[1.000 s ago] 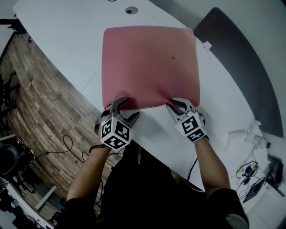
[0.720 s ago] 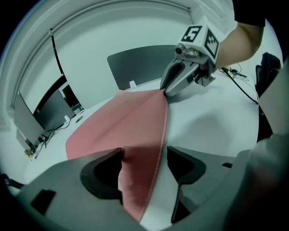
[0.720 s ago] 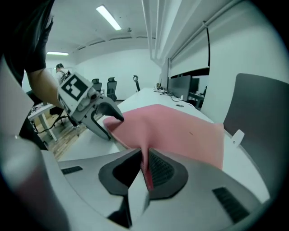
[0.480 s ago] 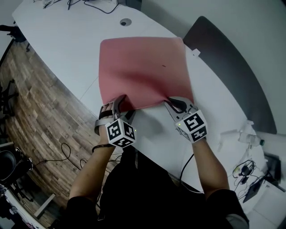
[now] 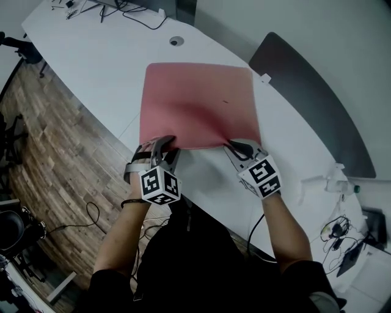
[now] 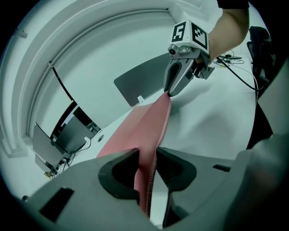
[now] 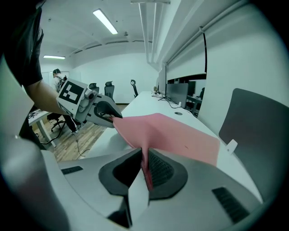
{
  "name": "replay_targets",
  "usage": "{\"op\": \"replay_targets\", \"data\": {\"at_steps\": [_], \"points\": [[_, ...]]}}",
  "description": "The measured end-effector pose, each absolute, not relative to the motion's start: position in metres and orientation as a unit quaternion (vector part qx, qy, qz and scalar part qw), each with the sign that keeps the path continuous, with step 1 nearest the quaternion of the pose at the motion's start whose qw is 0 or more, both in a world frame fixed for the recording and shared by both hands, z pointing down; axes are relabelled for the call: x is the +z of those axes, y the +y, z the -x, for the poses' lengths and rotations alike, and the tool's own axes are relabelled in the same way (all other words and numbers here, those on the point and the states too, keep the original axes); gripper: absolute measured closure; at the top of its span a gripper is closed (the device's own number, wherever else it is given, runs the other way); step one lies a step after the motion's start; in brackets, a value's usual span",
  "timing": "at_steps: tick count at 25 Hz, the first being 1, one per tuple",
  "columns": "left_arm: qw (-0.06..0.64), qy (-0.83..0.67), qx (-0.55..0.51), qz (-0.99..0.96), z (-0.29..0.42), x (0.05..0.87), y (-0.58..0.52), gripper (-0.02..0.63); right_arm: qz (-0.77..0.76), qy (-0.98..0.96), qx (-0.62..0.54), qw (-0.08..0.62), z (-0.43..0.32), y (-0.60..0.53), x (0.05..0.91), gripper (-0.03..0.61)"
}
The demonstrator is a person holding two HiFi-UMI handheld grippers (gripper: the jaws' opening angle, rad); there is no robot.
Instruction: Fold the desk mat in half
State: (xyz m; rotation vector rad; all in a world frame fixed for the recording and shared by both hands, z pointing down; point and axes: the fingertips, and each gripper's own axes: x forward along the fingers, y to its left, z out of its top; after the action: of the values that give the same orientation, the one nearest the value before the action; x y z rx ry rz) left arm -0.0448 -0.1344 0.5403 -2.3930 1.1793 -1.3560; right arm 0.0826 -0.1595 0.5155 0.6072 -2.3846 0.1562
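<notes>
A pink desk mat [image 5: 201, 104] lies on the white table [image 5: 91, 61], with its near edge raised off the surface. My left gripper [image 5: 168, 143] has just been closing its jaws and now pinches the near left corner of the mat [image 6: 151, 128], which fills the gap in the left gripper [image 6: 148, 180]. My right gripper [image 5: 235, 147] closed a moment before and is shut on the near right corner of the mat [image 7: 180, 135], seen in the right gripper [image 7: 144, 169]. Each gripper view shows the other gripper holding its corner: right gripper [image 6: 169, 92], left gripper [image 7: 115, 118].
A dark grey panel [image 5: 311, 104] lies to the right of the mat. A cable grommet [image 5: 176, 41] sits beyond the mat, and cables [image 5: 122, 12] lie at the far end. Small items and wires [image 5: 339, 180] are at the right. The table's curved edge drops to wood floor [image 5: 43, 140] at left.
The left jaws, wide around the corner before, have closed onto it. Both grippers have risen, lifting the mat's near edge off the table.
</notes>
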Motion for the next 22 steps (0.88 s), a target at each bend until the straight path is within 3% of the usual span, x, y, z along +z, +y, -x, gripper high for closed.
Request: {"op": "replay_targets", "data": {"at_steps": [10,16,22], "points": [[0.153,0.367,-0.463,0.792,0.059,0.514,-0.079,0.486,-0.239,-0.911,0.09,0.325,-0.074,-0.082,0.487,0.534],[0.109,0.33,-0.428,0.834,0.057,0.488,-0.034,0.589,-0.217,-0.909,0.101,0.341,-0.077,-0.03,0.474,0.534],[0.08,0.313,-0.426,0.845,0.058,0.488,-0.04,0.591,-0.235,-0.911,0.098,0.325,-0.073,-0.019,0.471,0.467]]}}
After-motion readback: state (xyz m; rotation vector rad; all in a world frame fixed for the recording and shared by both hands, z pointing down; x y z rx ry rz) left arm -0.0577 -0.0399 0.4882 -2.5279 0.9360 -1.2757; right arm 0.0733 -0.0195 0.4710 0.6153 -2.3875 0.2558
